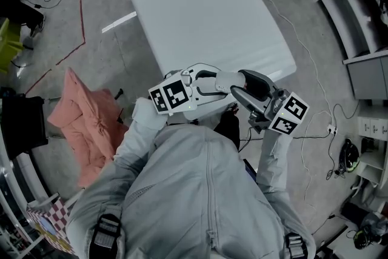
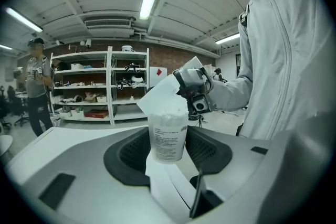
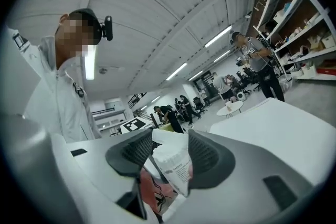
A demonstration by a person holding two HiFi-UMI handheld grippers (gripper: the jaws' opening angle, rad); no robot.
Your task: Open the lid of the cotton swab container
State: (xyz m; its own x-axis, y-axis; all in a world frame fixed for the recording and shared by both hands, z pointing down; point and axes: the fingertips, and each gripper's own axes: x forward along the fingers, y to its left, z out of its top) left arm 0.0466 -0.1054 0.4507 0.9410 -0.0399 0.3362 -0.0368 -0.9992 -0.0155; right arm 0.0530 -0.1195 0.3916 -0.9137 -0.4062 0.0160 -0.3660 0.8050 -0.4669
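Note:
The cotton swab container (image 2: 168, 136) is a clear cup packed with white swabs. It stands upright between the jaws of my left gripper (image 2: 168, 152), which is shut on its sides. Its white flip lid (image 2: 167, 93) is tilted up and back from the rim. My right gripper (image 2: 195, 93) comes in from behind and grips the lid's raised edge. In the right gripper view the container (image 3: 177, 168) leans, with the lid (image 3: 167, 137) spanning the jaws of the right gripper (image 3: 168, 157). In the head view the left gripper (image 1: 219, 83) and right gripper (image 1: 242, 97) meet in front of the person's chest, hiding the container.
A white table (image 1: 212, 15) lies just beyond the grippers. A pink cloth (image 1: 91, 124) is draped over a seat at the left. Shelving (image 2: 100, 86) and a standing person (image 2: 38, 86) are in the background. Cables run over the floor at the right (image 1: 321, 130).

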